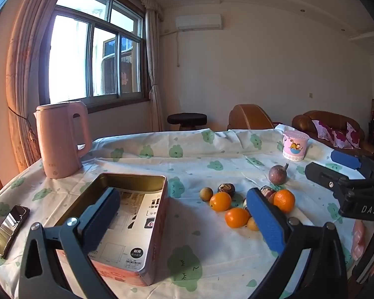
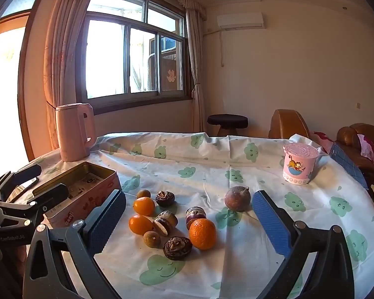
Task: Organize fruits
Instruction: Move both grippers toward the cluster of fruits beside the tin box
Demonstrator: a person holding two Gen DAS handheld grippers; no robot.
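Hovering over the cloth-covered surface [image 2: 212, 154], the left gripper [image 1: 184, 220] and the right gripper [image 2: 189, 221] both stand spread wide, grasping nothing. Oranges [image 2: 202, 233], small brown fruits [image 2: 152, 239] and a purplish round fruit [image 2: 237, 198] lie loose together on the cloth, just beside the open pink tin [image 1: 159, 224], which holds only printed paper.

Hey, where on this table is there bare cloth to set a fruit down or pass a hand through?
Bare cloth lies between the pink electric kettle and the pink cartoon cup, along the far edge. Another free patch sits between the purple-brown round fruit and that cup. It is crowded beside the open pink metal tin, where oranges, small brown fruits and dark cut pieces cluster.
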